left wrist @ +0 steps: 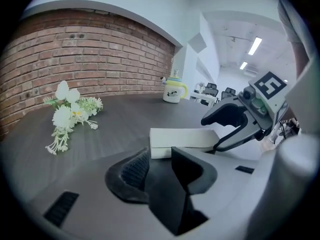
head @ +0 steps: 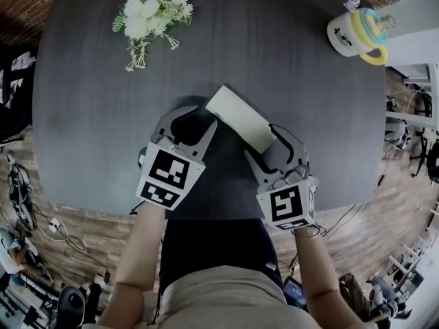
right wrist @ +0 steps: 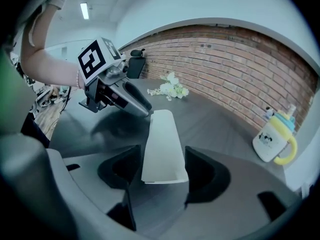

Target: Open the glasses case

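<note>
Glasses case (head: 240, 117), laid near-centre on the table (head: 309, 81), is judged light, stiff and slippery, best pinched across its narrow sides, where the wide jaws of the right gripper (right wrist: 162, 169) are set untouching, those of the left gripper (left wrist: 159, 166) being parted and empty.

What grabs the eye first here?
A closed white glasses case lies mid-front on the dark round table. Its near end sits between the right gripper's open jaws, and the left gripper, also open, is at its far end. A white flower sprig lies far left and a yellow-handled cup stands far right.
</note>
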Demonstrator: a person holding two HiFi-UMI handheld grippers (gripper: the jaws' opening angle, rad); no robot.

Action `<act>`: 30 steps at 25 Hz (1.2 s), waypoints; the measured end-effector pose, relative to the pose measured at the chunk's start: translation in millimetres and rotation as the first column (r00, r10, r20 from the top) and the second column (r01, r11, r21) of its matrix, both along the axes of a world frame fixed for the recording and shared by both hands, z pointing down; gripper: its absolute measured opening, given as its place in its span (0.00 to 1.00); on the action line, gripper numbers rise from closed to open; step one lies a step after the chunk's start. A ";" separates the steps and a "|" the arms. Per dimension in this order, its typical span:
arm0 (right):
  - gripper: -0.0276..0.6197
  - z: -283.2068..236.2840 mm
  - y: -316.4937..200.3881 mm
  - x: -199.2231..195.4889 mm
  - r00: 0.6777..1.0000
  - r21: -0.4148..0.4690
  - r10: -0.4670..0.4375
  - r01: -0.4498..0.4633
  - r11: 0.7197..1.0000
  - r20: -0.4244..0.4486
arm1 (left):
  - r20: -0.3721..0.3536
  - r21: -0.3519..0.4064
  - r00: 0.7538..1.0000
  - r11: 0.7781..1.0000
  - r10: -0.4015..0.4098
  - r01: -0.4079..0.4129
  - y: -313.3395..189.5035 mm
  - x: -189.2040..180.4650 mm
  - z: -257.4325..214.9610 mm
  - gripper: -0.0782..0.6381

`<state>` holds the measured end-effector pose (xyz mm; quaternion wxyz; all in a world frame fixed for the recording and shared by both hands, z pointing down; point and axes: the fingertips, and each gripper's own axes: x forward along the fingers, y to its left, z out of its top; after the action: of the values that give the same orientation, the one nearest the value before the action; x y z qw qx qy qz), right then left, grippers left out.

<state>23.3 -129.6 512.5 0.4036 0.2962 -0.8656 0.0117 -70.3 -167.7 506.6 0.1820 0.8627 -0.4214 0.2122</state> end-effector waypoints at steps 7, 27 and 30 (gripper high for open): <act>0.49 6.6 -3.6 4.4 1.000 -0.023 0.007 -0.007 1.000 -0.011 | 0.096 -0.016 0.993 0.998 0.062 -0.061 -6.2 3.2 11.3 0.32; 0.49 15.8 -4.6 3.7 1.000 -0.050 -0.012 0.011 0.999 -0.027 | 0.108 -0.049 0.992 0.997 0.069 -0.064 -7.9 6.6 19.1 0.26; 0.49 14.6 -5.4 4.1 1.000 -0.052 -0.014 0.013 0.999 -0.016 | 0.108 -0.050 0.992 0.997 0.072 -0.067 -8.6 7.0 19.1 0.26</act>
<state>27.5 -135.0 527.1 0.4185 0.2799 -0.8635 0.0291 -63.3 -176.3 525.7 0.1710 0.8594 -0.3955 0.2754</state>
